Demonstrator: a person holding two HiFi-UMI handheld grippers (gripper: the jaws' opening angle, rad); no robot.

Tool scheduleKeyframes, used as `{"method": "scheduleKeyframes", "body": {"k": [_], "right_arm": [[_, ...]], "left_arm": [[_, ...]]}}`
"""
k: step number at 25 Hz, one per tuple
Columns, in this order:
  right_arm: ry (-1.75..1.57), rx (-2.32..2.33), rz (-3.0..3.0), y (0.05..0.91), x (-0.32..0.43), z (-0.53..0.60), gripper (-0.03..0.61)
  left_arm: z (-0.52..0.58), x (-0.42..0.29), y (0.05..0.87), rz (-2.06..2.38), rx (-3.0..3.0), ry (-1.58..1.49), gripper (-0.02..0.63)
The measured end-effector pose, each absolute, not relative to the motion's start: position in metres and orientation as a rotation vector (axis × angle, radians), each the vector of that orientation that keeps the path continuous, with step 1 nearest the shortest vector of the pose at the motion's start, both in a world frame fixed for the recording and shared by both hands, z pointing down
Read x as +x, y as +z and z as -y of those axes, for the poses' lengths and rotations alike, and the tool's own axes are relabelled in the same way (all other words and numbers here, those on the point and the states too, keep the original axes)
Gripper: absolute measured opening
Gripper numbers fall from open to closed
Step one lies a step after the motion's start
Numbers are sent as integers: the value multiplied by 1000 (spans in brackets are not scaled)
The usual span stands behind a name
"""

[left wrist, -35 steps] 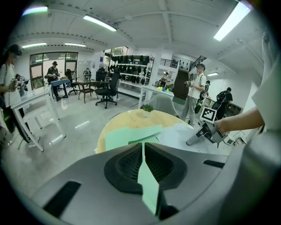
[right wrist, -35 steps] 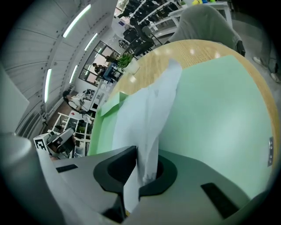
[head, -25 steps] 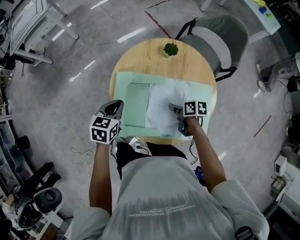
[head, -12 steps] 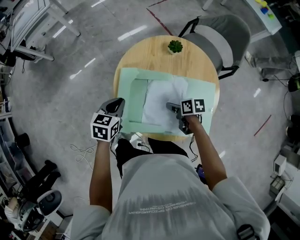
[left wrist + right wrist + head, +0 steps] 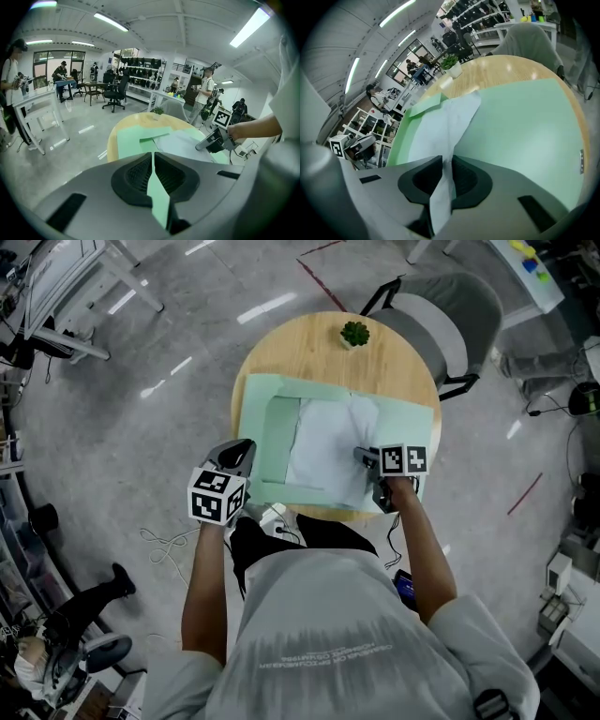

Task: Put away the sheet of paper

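Note:
A white sheet of paper [image 5: 323,451] lies rumpled inside an open green folder [image 5: 258,399] on the round wooden table [image 5: 300,343]. My left gripper [image 5: 242,448] is shut on the folder's near left edge, and green card runs between its pads [image 5: 153,157]. My right gripper [image 5: 361,456] is at the paper's near right corner. Its jaws are closing with the white sheet [image 5: 450,122] standing up between them [image 5: 446,164], and a narrow gap still shows beside the sheet. The folder's right half [image 5: 520,126] lies flat.
A small potted plant [image 5: 354,333] stands at the table's far edge. A grey chair [image 5: 441,315] is pushed up at the far right. Cables and a white device [image 5: 272,517] hang at the near edge by my body. People stand at desks in the room [image 5: 204,93].
My right gripper has shifted a little to the right along the paper's near edge, and the sheet has bunched up more there. The left gripper has kept its hold on the folder.

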State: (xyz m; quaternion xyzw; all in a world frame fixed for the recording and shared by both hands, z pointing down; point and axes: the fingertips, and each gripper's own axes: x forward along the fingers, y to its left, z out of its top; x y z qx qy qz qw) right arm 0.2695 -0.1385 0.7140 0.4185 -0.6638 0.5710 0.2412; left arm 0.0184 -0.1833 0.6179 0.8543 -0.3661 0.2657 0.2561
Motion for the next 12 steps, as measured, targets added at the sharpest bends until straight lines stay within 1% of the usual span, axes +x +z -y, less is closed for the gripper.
{"method": "scheduleKeyframes", "body": {"k": [1,2,5,12], "right_arm": [[1549,1145,1818,714,270,139,67],[1538,1141,1823,713,269,140,51],[1534,1124,1843,713,259,142,41],[1571,1103,1888,709,226,156,41]], "left_arm": [[182,19,618,993,2316,721,32],[181,19,618,991,2315,722,32],[177,17,618,992,2310,725,32],[172,5,620,1009,2291,718,32]]}}
